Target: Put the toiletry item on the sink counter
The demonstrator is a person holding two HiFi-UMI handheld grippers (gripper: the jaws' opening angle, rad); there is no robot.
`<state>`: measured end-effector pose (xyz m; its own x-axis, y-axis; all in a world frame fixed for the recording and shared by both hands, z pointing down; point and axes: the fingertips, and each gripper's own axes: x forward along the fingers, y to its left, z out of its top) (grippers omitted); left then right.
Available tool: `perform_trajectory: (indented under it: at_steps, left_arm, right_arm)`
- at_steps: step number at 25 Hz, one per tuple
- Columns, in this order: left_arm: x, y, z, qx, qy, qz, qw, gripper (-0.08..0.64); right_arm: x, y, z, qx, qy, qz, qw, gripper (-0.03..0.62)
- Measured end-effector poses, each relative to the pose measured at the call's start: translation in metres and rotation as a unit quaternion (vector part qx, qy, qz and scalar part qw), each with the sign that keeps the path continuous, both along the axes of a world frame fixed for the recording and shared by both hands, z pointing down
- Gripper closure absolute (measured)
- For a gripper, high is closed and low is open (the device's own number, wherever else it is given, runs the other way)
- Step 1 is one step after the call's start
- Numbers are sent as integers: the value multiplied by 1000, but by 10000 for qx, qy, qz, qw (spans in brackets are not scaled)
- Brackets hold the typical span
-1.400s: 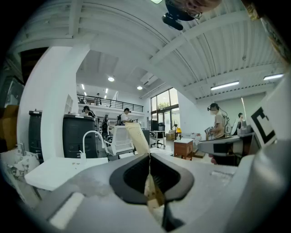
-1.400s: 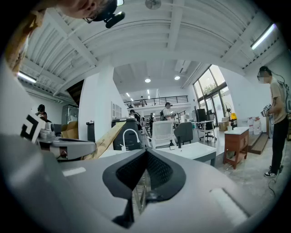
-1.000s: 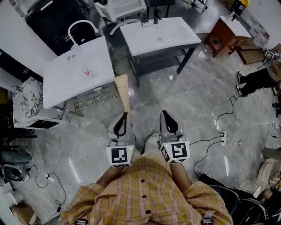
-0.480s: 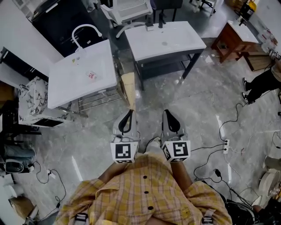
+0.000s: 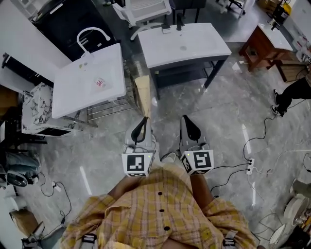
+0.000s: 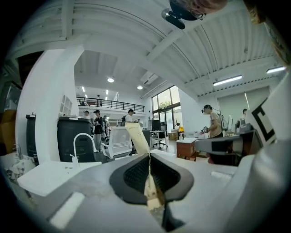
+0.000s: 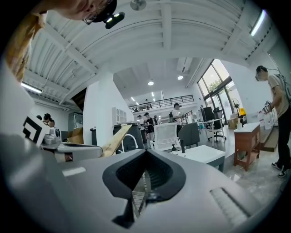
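Observation:
My left gripper (image 5: 142, 121) is shut on a long flat tan toiletry tube (image 5: 144, 95) that sticks out ahead of its jaws over the floor. In the left gripper view the tube (image 6: 137, 136) rises from between the closed pads (image 6: 157, 175). My right gripper (image 5: 187, 120) is beside it, shut with nothing in it; its jaws meet in the right gripper view (image 7: 145, 154). Ahead stand two white sink counters: one with a curved white faucet at left (image 5: 77, 90), one at centre (image 5: 194, 48). A small red-and-white item (image 5: 99, 82) lies on the left counter.
A marble-patterned box (image 5: 33, 109) sits left of the left counter, with a black cabinet (image 5: 63, 24) behind it. A white chair (image 5: 143, 9) and a wooden cabinet (image 5: 262, 46) stand further back. Cables and a power strip (image 5: 250, 163) lie on the floor at right. A person's legs (image 5: 294, 92) show at the right edge.
Both grippers have travelled forward together with the tube still held. The sink counters have slid lower in the head view and look nearer.

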<state>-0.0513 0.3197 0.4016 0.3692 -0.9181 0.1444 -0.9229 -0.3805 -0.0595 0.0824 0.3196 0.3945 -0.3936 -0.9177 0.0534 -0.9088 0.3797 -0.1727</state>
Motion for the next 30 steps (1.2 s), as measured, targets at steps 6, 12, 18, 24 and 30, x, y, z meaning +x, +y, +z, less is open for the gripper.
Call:
perform_trajectory:
  at_steps: [6,12,18,24,30]
  left_arm:
    - [7,-33,17,-48,-107,-22,9999,554]
    - [17,-89,22,-88,69,-69,9999,554]
    - [17,-160,18,-36,109,-171,9998,554]
    - [13,-220,16,-178,138,-192,9996,554]
    - [2,-287,18,-247,187,-207,9993,554]
  right_arm:
    - [5,-34,15,-105,52,-61,9999,594]
    - [12,-90,15,-79,262,-151,9995,594]
    - [12,-159,10,-41,287,-232,9993,594]
    - [9,-220,9,-190,275,-241,9992,594]
    - [-3,-288,10,-257,343,-259,9987,594]
